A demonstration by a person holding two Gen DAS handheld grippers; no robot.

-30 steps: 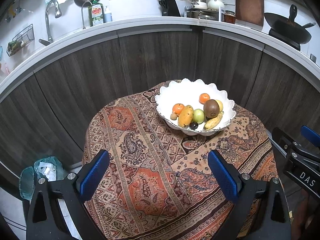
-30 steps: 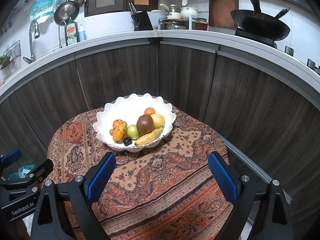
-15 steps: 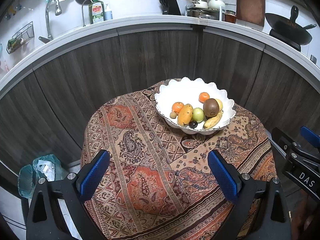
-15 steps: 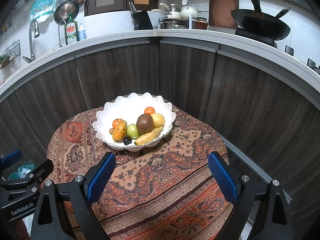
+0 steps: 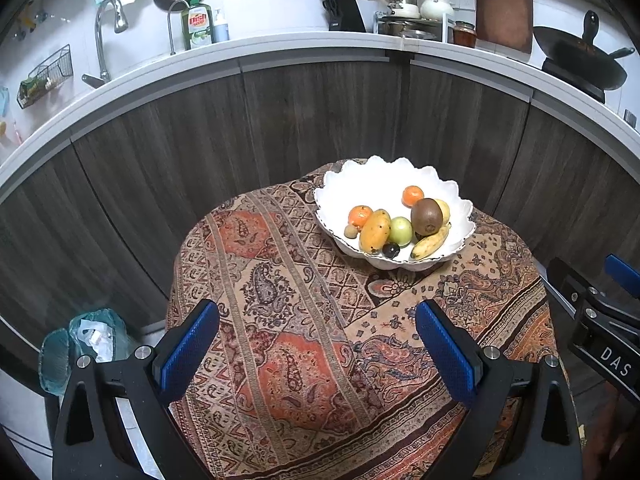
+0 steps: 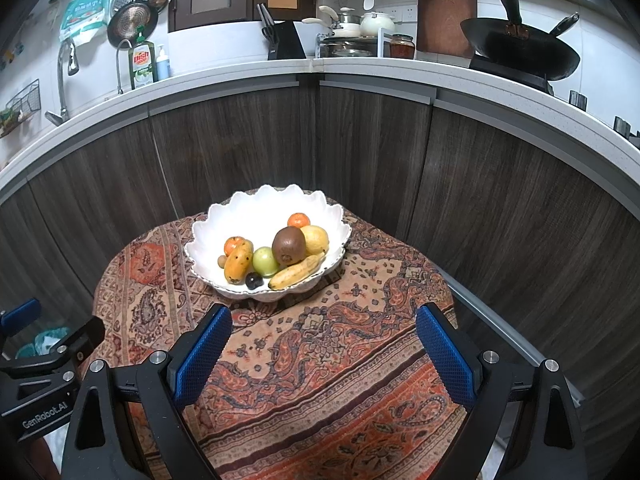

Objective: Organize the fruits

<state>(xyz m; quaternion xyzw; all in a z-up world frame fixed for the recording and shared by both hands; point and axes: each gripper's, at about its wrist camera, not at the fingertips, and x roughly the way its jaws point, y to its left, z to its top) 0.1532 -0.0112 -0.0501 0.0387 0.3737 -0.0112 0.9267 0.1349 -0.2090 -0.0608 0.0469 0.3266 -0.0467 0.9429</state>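
A white scalloped bowl [image 5: 372,184] [image 6: 248,216] stands at the far side of a small round table with a patterned cloth [image 5: 288,320] [image 6: 320,360]. In it lie several fruits: a mango [image 5: 375,231] [image 6: 238,261], a green apple [image 5: 401,231] [image 6: 265,261], a brown kiwi [image 5: 426,216] [image 6: 289,245], a banana [image 5: 430,242] [image 6: 296,271], two oranges and a dark plum [image 6: 253,280]. My left gripper [image 5: 318,344] is open and empty above the near cloth. My right gripper [image 6: 324,348] is open and empty, nearer the bowl.
Dark wood cabinets with a white counter [image 5: 280,46] curve behind the table, carrying a sink tap, dish soap, a knife block, pots and a wok [image 6: 520,52]. A bin with a teal bag [image 5: 80,344] sits on the floor at the left.
Both grippers have drifted back and up a little; the bowl sits slightly higher in the left view. Nothing was gripped or released.
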